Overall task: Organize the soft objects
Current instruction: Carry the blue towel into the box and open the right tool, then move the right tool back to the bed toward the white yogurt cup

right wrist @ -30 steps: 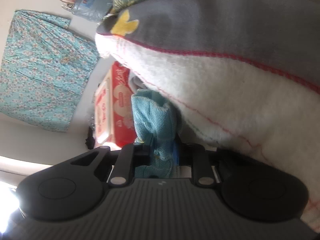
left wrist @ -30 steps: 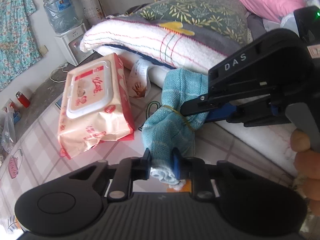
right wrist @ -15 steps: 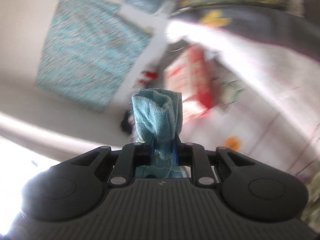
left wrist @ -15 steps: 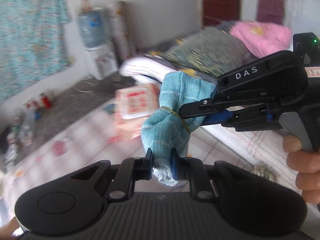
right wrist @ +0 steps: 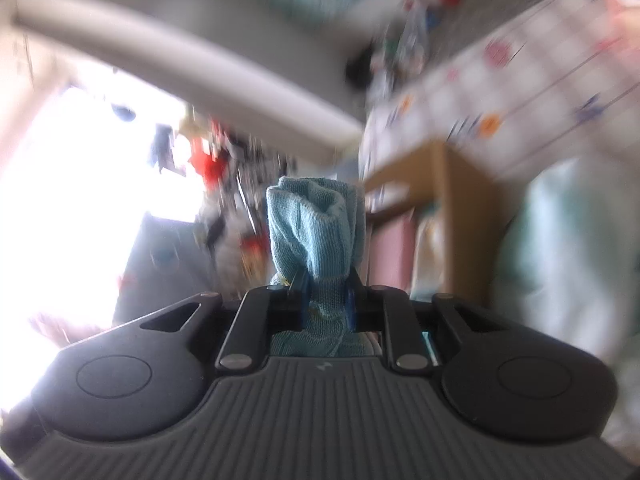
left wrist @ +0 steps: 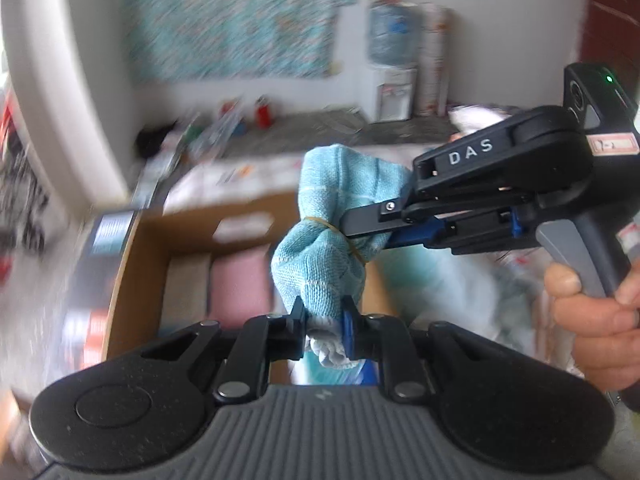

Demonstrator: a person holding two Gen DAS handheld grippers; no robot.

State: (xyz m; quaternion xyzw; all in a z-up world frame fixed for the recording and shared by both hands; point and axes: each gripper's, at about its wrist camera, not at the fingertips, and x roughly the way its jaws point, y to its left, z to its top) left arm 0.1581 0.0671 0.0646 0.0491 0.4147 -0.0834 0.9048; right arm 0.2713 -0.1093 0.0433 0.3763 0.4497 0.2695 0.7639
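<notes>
A rolled light-blue towel (left wrist: 324, 256) bound with a rubber band hangs in the air between both grippers. My left gripper (left wrist: 325, 330) is shut on its lower end. My right gripper (left wrist: 360, 228) comes in from the right and is shut on its middle; in the right wrist view (right wrist: 326, 300) the towel (right wrist: 316, 232) stands up between the fingers. An open cardboard box (left wrist: 132, 264) lies below and behind the towel, with a pink folded cloth (left wrist: 240, 288) and a grey-brown one (left wrist: 186, 292) inside. The box also shows in the right wrist view (right wrist: 456, 216).
A pale teal soft bundle (left wrist: 436, 280) lies right of the box. A checked sheet (left wrist: 240, 176) covers the surface behind. A water dispenser (left wrist: 394, 80) and a teal floral cloth (left wrist: 240, 16) are at the far wall. Both views are motion-blurred.
Both grippers have carried the towel up and leftward, away from the blanket pile and the wipes pack. The cardboard box has come into view below the towel.
</notes>
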